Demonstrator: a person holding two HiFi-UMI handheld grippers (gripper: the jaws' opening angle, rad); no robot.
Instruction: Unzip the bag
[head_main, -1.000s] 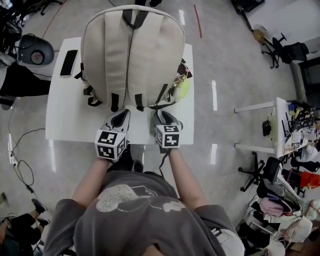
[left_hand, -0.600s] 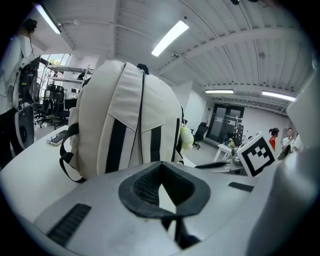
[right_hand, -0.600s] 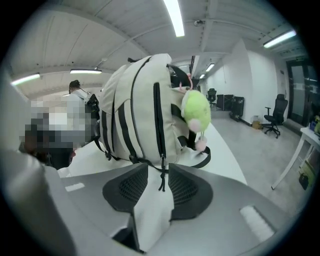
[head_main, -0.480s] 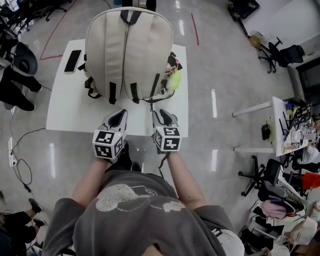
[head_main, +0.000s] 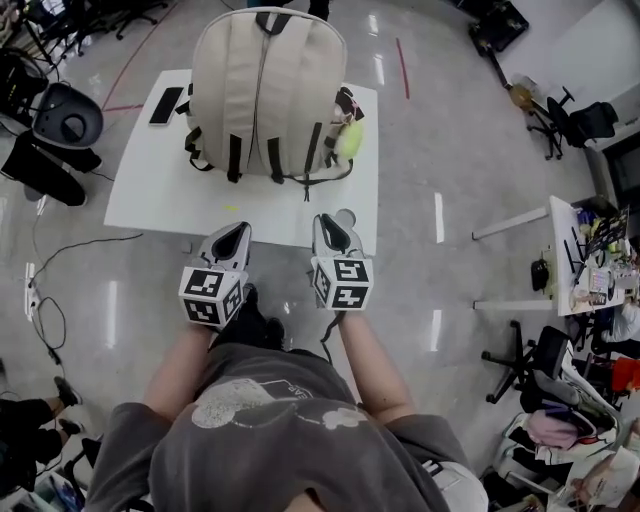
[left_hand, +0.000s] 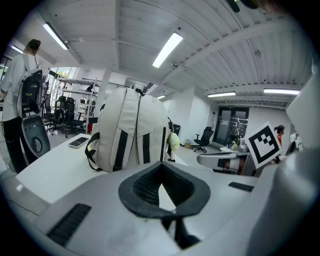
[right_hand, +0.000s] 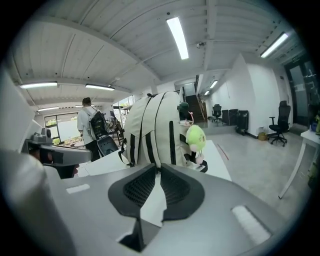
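A cream backpack (head_main: 265, 90) with black straps stands upright at the far side of the white table (head_main: 150, 190). It also fills the middle of the left gripper view (left_hand: 132, 130) and the right gripper view (right_hand: 155, 132). A yellow-green plush toy (head_main: 348, 140) hangs on its right side (right_hand: 196, 136). My left gripper (head_main: 235, 232) hovers at the table's near edge, short of the bag, its tips together (left_hand: 160, 167) on nothing. My right gripper (head_main: 327, 222) hovers beside it, equally clear of the bag. Its jaws are closing, with a thin gap left (right_hand: 156, 169) and nothing between them.
A black phone (head_main: 166, 105) lies on the table left of the bag. An office chair (head_main: 65, 115) stands off the table's left end, with cables (head_main: 40, 300) on the floor. A person (left_hand: 20, 100) stands at the left. Desks and chairs (head_main: 590, 260) crowd the right.
Both grippers have drawn back from the foot of the bag to the table's near edge. The bag now sits farther from them.
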